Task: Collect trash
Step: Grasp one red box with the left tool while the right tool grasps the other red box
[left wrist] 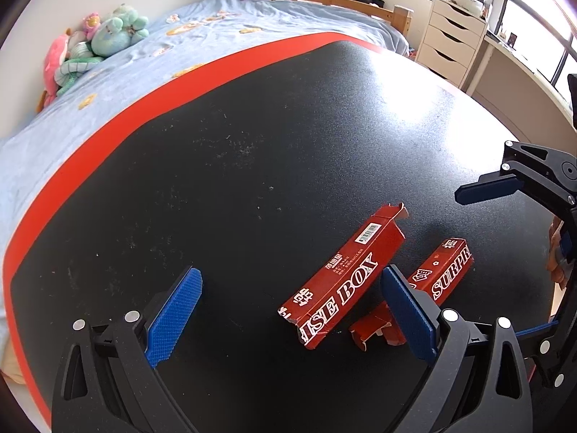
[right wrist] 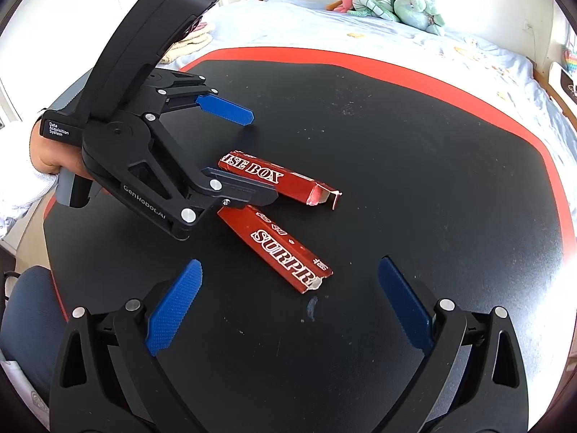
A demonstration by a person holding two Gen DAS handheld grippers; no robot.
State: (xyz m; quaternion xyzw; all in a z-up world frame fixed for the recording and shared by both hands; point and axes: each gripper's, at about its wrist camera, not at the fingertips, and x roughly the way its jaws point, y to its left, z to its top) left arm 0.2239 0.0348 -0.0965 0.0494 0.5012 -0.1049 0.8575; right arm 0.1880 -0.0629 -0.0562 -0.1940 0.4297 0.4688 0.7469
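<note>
Two torn pieces of a red "SURPRISE BOX" carton lie on the black table. The "ISE BOX" piece (left wrist: 346, 278) (right wrist: 277, 180) lies between my left gripper's fingers, toward the right one. The "SURPR" piece (left wrist: 447, 270) (right wrist: 281, 249) lies beside it, partly behind my left gripper's right finger. A small red scrap (left wrist: 375, 328) lies near that finger. My left gripper (left wrist: 292, 315) (right wrist: 252, 155) is open and low over the "ISE BOX" piece. My right gripper (right wrist: 288, 306) is open and empty, just short of the "SURPR" piece; it also shows in the left wrist view (left wrist: 505, 187).
The black table (left wrist: 234, 144) has a red border (left wrist: 108, 144). A bed with a blue sheet (left wrist: 144, 65) and plush toys (left wrist: 97, 43) stands behind it. White drawers (left wrist: 450, 43) stand at the far right. A blue chair seat (right wrist: 32, 306) is at the table's near left.
</note>
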